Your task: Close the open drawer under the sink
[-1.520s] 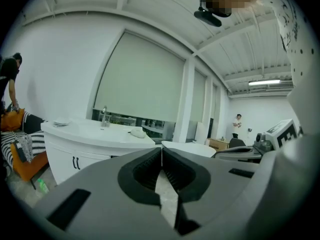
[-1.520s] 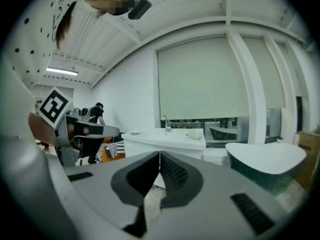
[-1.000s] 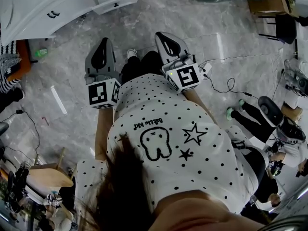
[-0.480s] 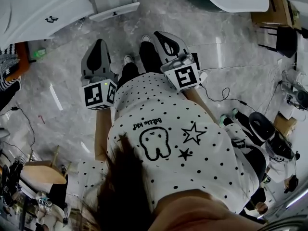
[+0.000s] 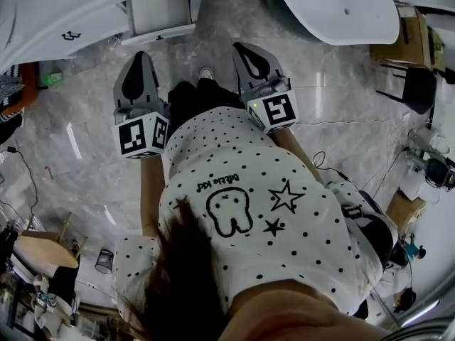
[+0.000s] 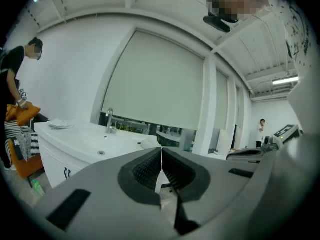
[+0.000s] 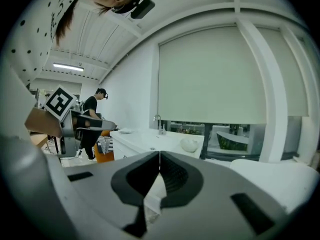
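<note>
The open drawer (image 5: 159, 14) sticks out of the white sink cabinet (image 5: 50, 20) at the top of the head view, its front panel facing me. My left gripper (image 5: 140, 55) is held out over the grey floor, just short of the drawer front, jaws shut and empty. My right gripper (image 5: 239, 47) is level with it further right, also shut with nothing between the pads. In the left gripper view the shut jaws (image 6: 161, 153) point at the cabinet with its basin and tap (image 6: 109, 122). The right gripper (image 7: 159, 157) faces the same sink counter (image 7: 150, 139).
A white bathtub (image 5: 341, 2) lies at the top right. Cables (image 5: 370, 126) run over the marble floor on the right. A person in black (image 6: 15, 79) stands by the cabinet's far end beside an orange object (image 5: 28, 84). A white bowl-like object (image 7: 190, 144) rests on the counter.
Both grippers have moved forward together toward the cabinet. The drawer and bathtub have slid down and closer in the head view. The jaws stayed shut.
</note>
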`<state>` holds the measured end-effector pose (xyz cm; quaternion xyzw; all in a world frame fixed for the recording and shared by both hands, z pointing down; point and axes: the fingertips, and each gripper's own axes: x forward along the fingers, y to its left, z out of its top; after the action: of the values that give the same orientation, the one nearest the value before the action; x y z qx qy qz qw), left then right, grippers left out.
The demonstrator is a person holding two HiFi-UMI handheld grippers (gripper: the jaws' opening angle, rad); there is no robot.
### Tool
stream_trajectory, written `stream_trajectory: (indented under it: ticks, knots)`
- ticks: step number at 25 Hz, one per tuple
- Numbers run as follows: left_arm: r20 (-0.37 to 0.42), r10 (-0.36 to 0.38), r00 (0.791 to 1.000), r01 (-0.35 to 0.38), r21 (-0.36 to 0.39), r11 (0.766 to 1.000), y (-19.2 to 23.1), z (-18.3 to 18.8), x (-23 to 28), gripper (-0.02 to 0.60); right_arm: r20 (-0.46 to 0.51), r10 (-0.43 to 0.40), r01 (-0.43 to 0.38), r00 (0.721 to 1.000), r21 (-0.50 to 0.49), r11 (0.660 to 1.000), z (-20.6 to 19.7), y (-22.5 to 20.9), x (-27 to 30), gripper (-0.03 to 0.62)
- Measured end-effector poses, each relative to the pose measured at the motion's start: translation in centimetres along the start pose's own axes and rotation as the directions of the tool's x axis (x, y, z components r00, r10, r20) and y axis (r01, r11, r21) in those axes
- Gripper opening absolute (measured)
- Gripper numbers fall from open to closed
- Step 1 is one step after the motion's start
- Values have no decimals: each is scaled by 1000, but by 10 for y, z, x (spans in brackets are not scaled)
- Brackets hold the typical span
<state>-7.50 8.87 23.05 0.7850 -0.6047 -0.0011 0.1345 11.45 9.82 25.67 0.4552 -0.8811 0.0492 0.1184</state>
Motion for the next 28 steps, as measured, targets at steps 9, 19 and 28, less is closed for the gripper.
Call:
stream_trajectory:
  ticks: [9,19,28]
  knots:
    - [-31,9,999,-9,-9,1000,24,-14,25,9,-32,18,-17,999,5,1000,-16,-4,32,14]
    - [-43,-53,998,52,-23,998,73,18,89,9,-19,-40,40,999,39,998,25,-20,103,14]
    - [-53,-54,997,54,-10,999,76,13,87,9,-42,-25,26,999,6,1000,26,-8,105,14]
